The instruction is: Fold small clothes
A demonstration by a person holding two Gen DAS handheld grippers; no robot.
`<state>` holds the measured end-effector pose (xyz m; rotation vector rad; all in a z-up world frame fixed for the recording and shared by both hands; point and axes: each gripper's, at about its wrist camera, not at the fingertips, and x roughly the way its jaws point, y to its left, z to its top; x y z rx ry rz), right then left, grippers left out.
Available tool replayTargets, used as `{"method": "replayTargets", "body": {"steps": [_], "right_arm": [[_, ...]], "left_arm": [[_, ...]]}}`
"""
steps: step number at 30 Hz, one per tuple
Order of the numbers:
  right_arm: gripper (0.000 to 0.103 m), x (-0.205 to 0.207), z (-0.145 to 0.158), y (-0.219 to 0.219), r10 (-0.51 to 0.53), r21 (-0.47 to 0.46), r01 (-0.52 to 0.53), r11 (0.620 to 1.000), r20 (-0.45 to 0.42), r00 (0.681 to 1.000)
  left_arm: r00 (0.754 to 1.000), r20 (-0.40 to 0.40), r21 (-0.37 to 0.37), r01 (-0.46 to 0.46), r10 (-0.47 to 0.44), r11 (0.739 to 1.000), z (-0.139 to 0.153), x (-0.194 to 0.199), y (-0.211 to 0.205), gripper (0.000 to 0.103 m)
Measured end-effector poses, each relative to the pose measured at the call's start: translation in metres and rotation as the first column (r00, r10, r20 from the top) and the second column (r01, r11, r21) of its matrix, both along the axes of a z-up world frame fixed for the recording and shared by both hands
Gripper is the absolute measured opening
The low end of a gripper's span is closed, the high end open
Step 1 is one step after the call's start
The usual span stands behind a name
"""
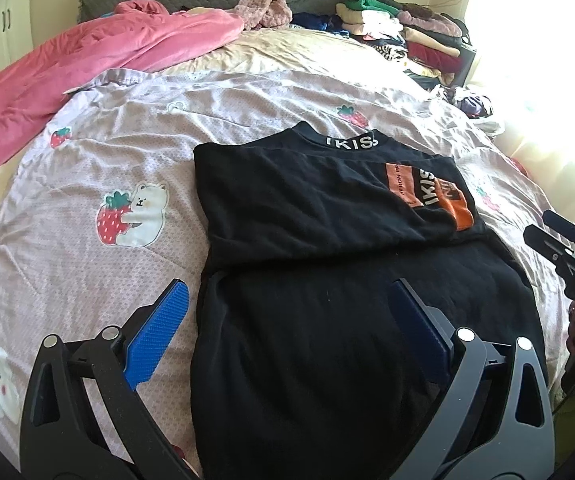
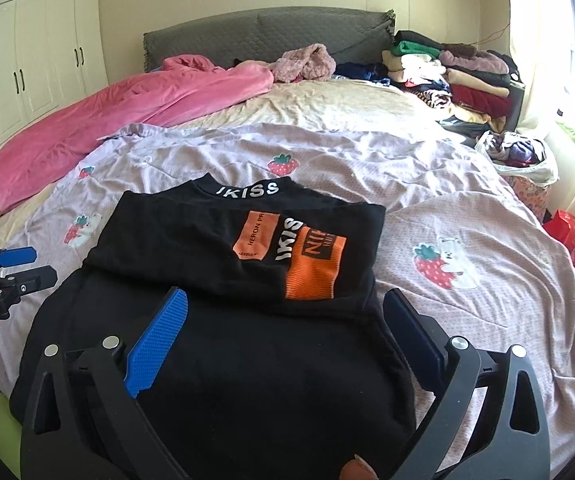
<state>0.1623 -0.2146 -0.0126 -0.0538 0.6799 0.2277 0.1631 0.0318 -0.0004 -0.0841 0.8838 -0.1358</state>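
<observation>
A matt, soft black knit cloth is seen in the black shirt, with smooth printed orange patches at centre right. Thin, crinkled, dull cotton is shown by the strawberry quilt. Plush, velvety fabric is presented by the pink blanket at upper left. On the left gripper and right gripper, blue ribbed rubbery pads, matt black plastic arms and shiny metal pins are visible.

I note each hand-held gripper has black frames, silver rivets, blue textured pads; "DAS" marking visible.
</observation>
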Motion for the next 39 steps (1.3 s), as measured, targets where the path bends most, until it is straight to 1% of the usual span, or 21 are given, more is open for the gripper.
{"method": "replayTargets", "body": {"steps": [8,18,26,39], "right_arm": [[0.098,-0.014,0.004,-0.01,-0.026,0.002,0.026,1.0,0.009,1.0],[0.098,-0.035,0.001,-0.026,-0.065,-0.009,0.065,0.998,0.007,0.998],[0.098,-0.051,-0.005,-0.035,-0.083,-0.011,0.083,0.996,-0.002,0.997],[0.098,-0.075,-0.02,-0.038,-0.076,-0.027,0.075,0.997,-0.034,0.997]], "left_arm": [[1.0,0.006,0.007,0.014,-0.014,1.0,0.001,-0.014,-0.003,0.094],[0.999,0.004,0.012,0.051,-0.051,0.999,-0.006,-0.035,-0.013,0.094],[0.997,-0.019,0.005,0.074,-0.073,0.997,-0.019,-0.054,-0.018,0.094],[0.996,-0.046,0.018,0.074,-0.073,0.997,-0.034,-0.078,-0.014,0.094]]}}
